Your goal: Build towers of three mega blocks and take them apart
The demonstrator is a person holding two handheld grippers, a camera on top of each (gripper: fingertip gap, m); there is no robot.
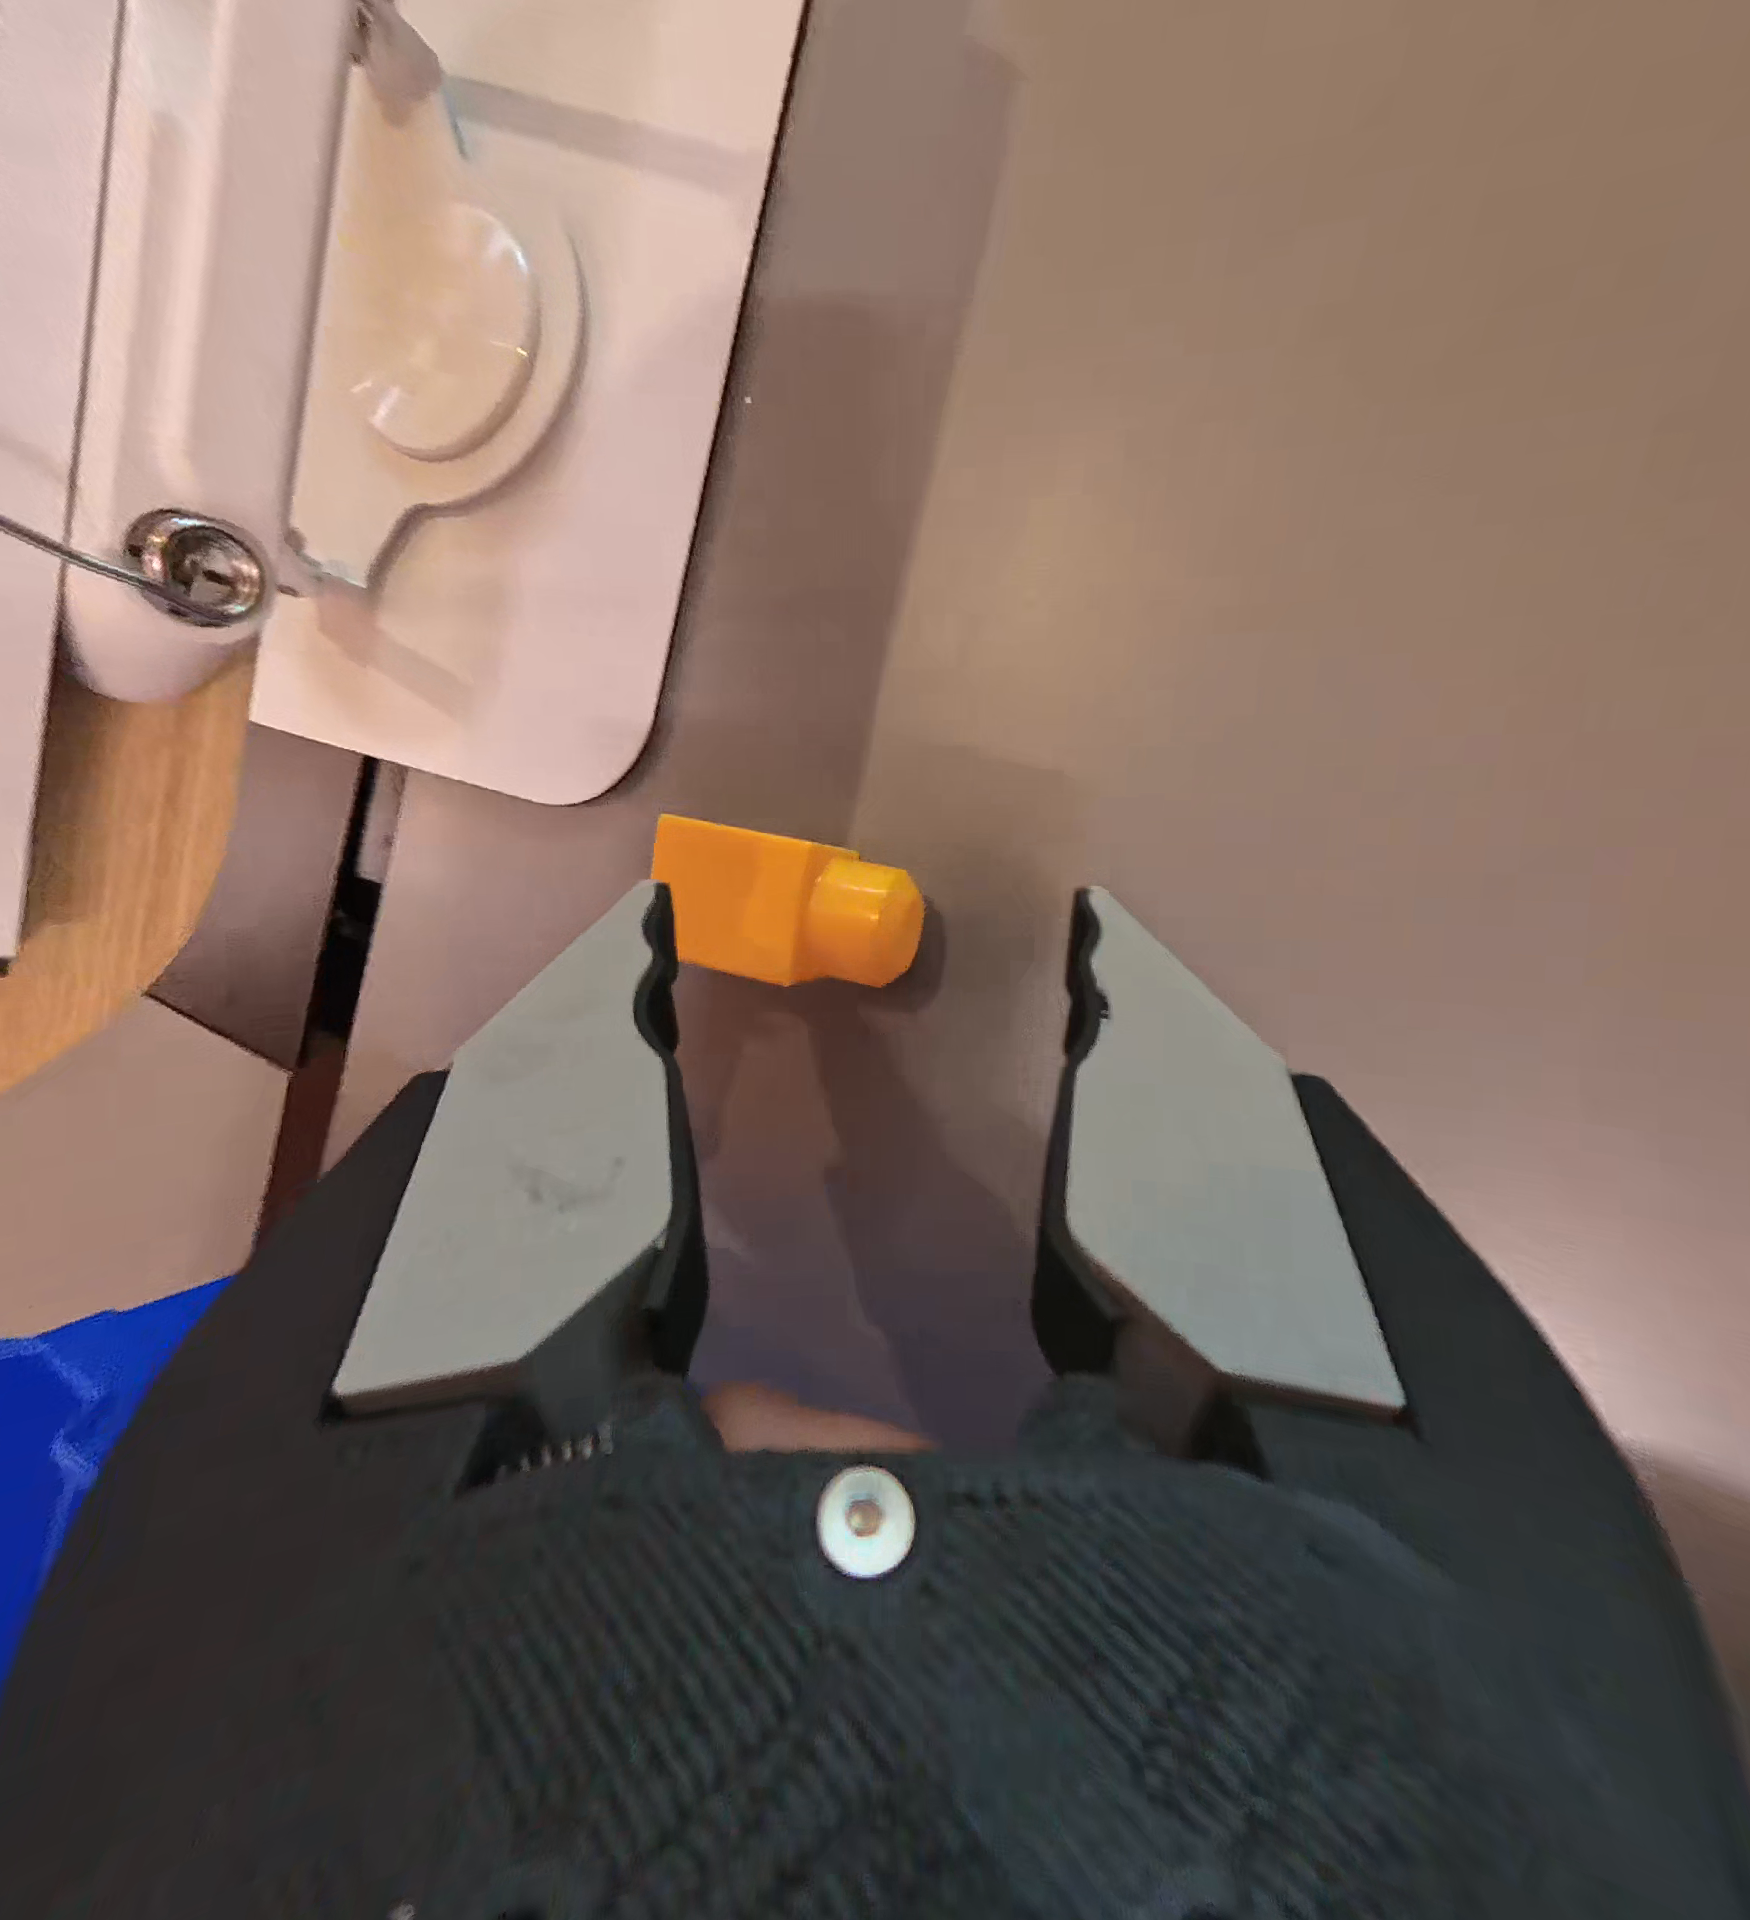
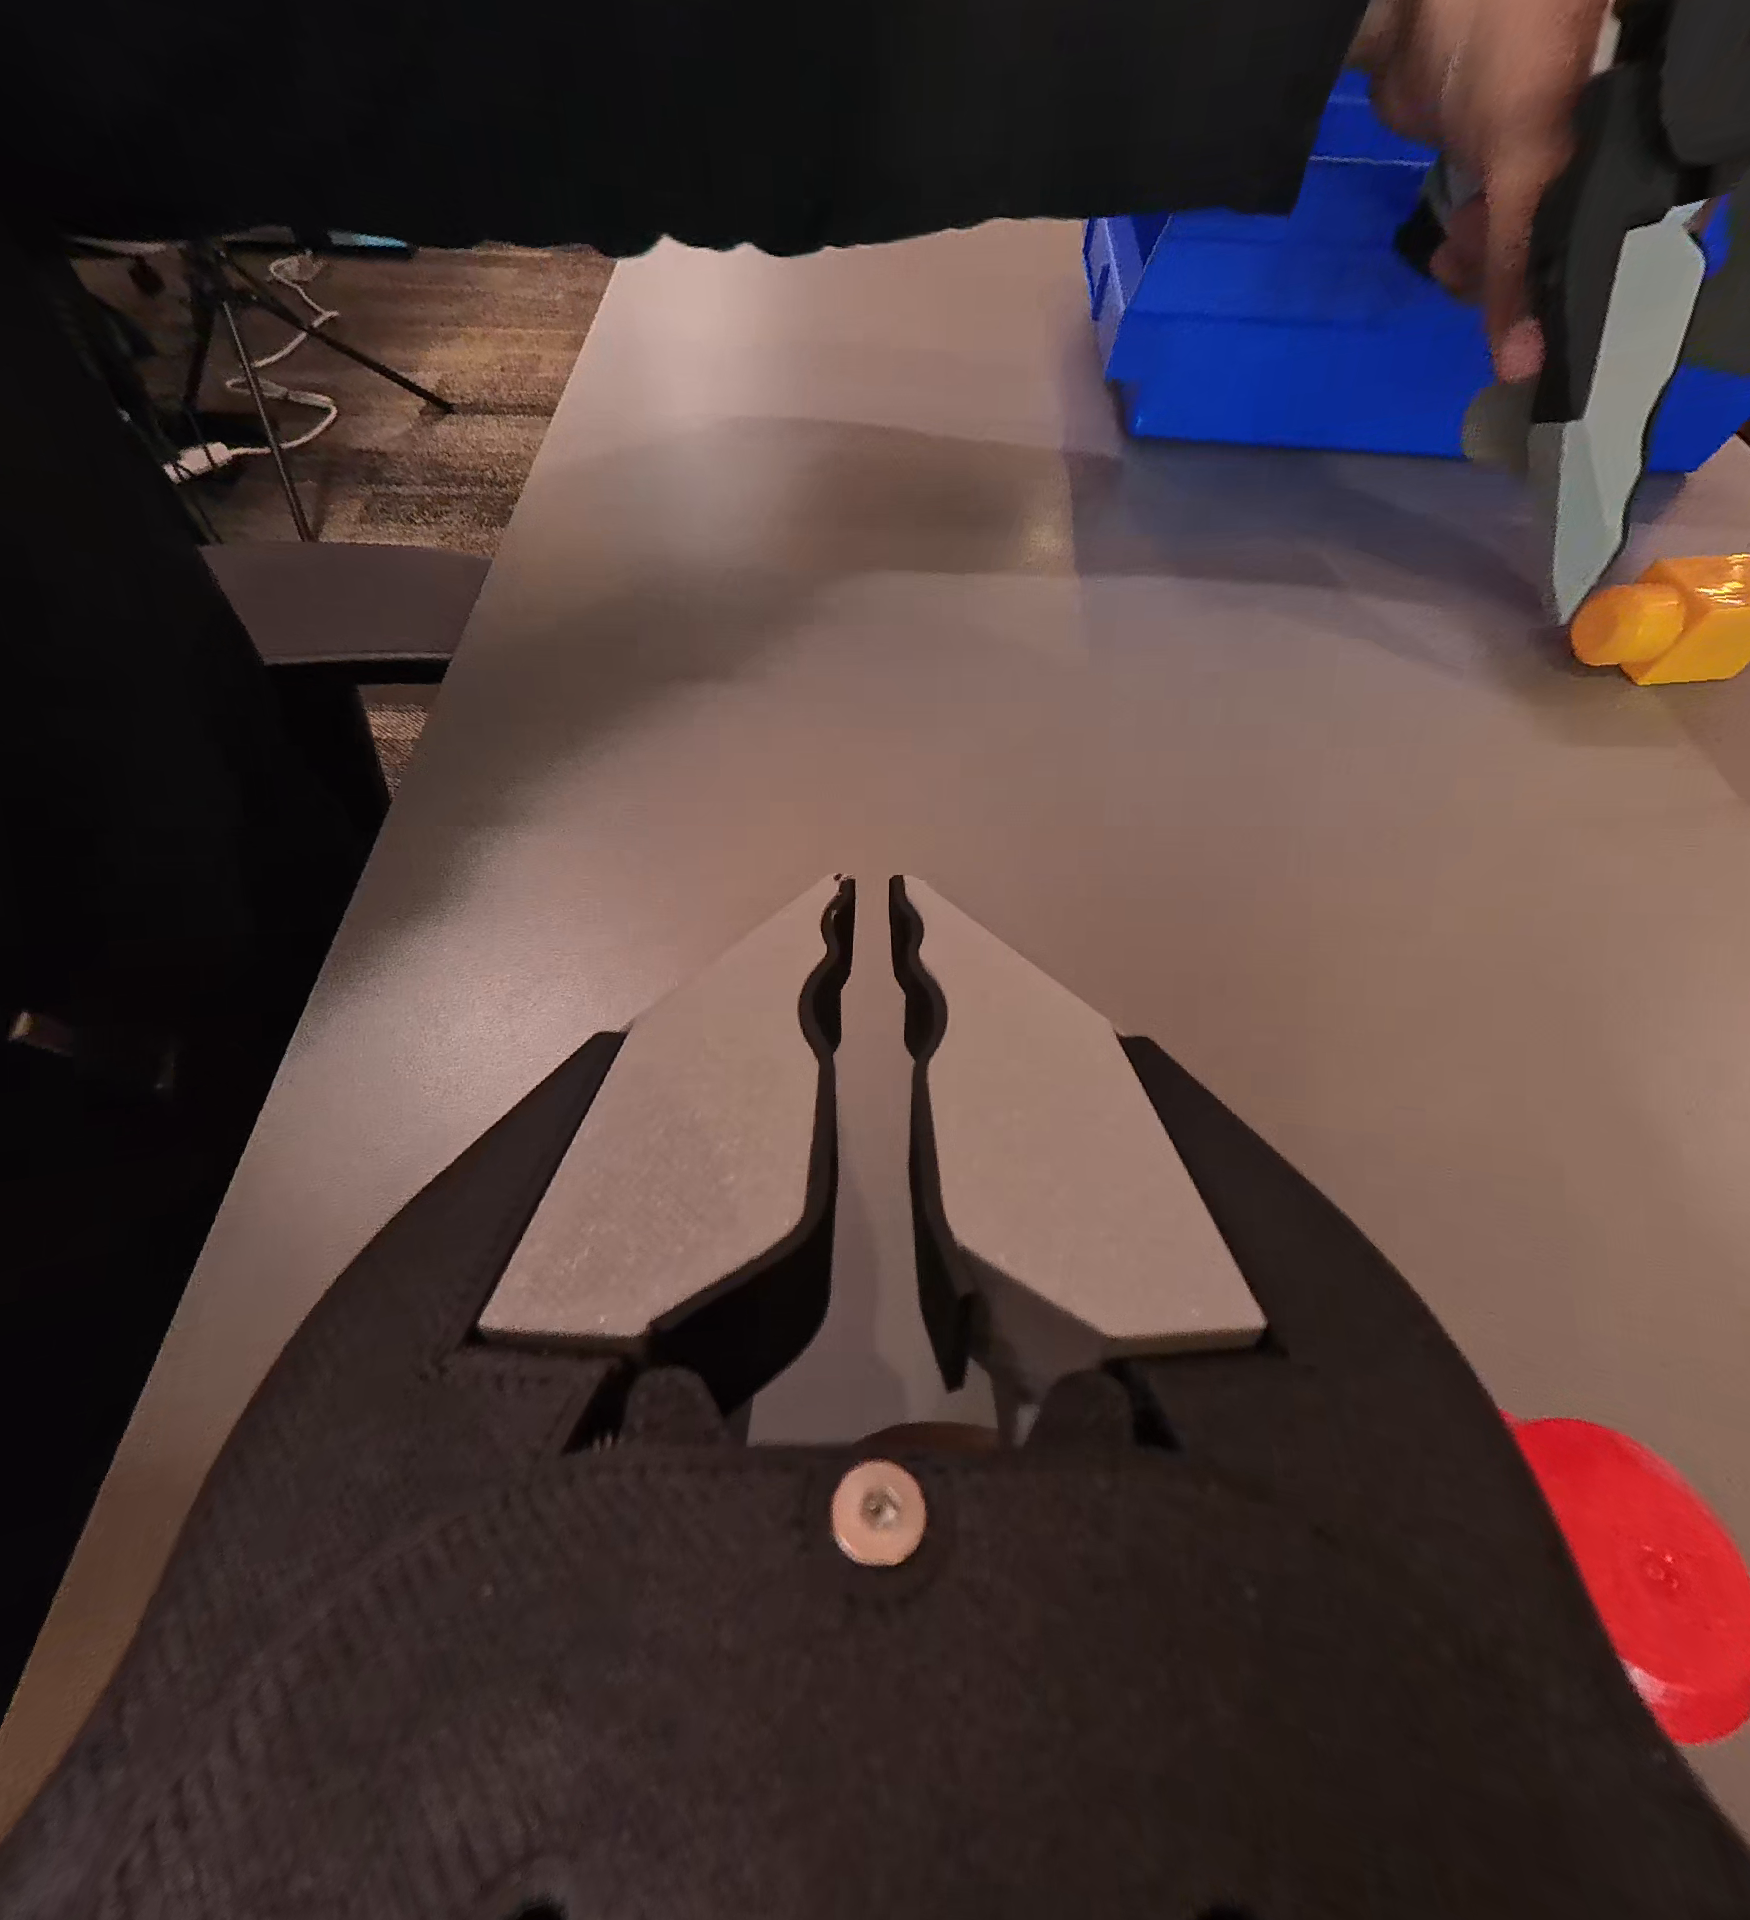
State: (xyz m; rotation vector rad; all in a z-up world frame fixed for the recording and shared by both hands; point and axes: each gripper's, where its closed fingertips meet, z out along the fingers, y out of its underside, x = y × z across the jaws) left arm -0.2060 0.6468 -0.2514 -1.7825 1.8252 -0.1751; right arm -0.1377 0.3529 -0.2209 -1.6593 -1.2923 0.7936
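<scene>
An orange mega block lies on its side on the grey table, its stud pointing right. My left gripper is wide open and empty. The block lies just beyond the fingertips, close to the left fingertip, and neither pad presses on it. The right wrist view shows the same block at the far right, with one left gripper finger just above its stud. My right gripper hovers over bare table, open only by a narrow slit with nothing between the pads.
A blue bin stands at the back of the table, with a person's hand in front of it. A red disc lies beside my right gripper. A white box and a wooden piece sit left of the block. My hands' fingertips stand some 30 cm from each other.
</scene>
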